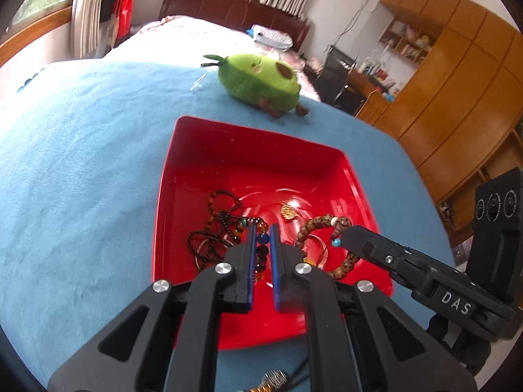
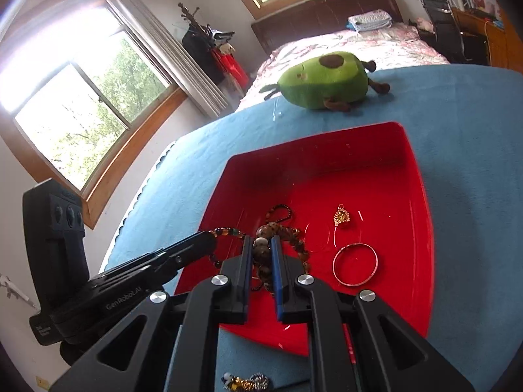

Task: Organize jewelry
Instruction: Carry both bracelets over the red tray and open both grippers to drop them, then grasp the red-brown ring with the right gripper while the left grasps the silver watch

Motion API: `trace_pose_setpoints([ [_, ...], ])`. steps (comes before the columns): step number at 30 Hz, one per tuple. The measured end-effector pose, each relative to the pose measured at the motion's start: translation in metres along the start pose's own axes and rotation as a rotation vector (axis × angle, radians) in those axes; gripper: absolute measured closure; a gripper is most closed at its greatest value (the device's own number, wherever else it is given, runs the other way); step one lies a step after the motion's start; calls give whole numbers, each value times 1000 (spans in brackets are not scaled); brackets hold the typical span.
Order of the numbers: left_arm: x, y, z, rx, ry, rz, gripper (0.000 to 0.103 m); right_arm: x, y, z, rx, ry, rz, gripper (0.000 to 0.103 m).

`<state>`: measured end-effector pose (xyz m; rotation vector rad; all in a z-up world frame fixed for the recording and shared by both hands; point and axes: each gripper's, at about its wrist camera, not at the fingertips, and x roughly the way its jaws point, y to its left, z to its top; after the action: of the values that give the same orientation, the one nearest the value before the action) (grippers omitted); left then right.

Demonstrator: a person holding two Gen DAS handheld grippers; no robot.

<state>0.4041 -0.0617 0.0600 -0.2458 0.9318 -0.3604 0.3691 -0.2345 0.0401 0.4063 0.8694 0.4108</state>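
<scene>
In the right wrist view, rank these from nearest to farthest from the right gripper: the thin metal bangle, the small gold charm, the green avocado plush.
1. Thin metal bangle, just right of the right gripper, low in the red tray.
2. Small gold charm, mid-tray, beyond the bangle.
3. Green avocado plush, outside the tray on the blue cloth.

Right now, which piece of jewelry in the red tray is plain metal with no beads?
The thin silver bangle, lying flat and alone on the red tray floor right of the right gripper; the bracelets are beaded.

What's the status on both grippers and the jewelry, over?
Left gripper shut on dark bead bracelet. Right gripper shut on brown bead bracelet. Both over red tray. Nothing in the way.
</scene>
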Motion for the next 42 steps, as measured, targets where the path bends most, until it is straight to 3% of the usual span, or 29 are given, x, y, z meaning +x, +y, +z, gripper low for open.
trace_pose_setpoints([
  [4, 18, 5, 3, -2, 21, 25, 96, 13, -11, 1, 17, 19, -29, 91],
  [6, 24, 10, 3, -14, 43, 34, 82, 12, -17, 3, 9, 5, -96, 86],
  [8, 23, 13, 1, -25, 46, 40, 76, 7, -18, 2, -9, -23, -157, 82],
  [13, 7, 13, -1, -23, 20, 37, 76, -8, -11, -1, -15, -31, -110, 82],
  [22, -14, 7, -7, -23, -5, 28, 76, -14, 4, -5, -45, -26, -114, 82],
  [29, -39, -1, -23, -21, -15, 87, 76, -26, 15, -13, -64, -19, -101, 82],
  [36, -68, 0, -68, 7, 6, 138, 75, -59, 20, -50, -100, 25, -114, 82],
  [42, -83, -7, -116, 47, 74, 154, 75, -97, 10, -114, -122, 99, -136, 82],
])
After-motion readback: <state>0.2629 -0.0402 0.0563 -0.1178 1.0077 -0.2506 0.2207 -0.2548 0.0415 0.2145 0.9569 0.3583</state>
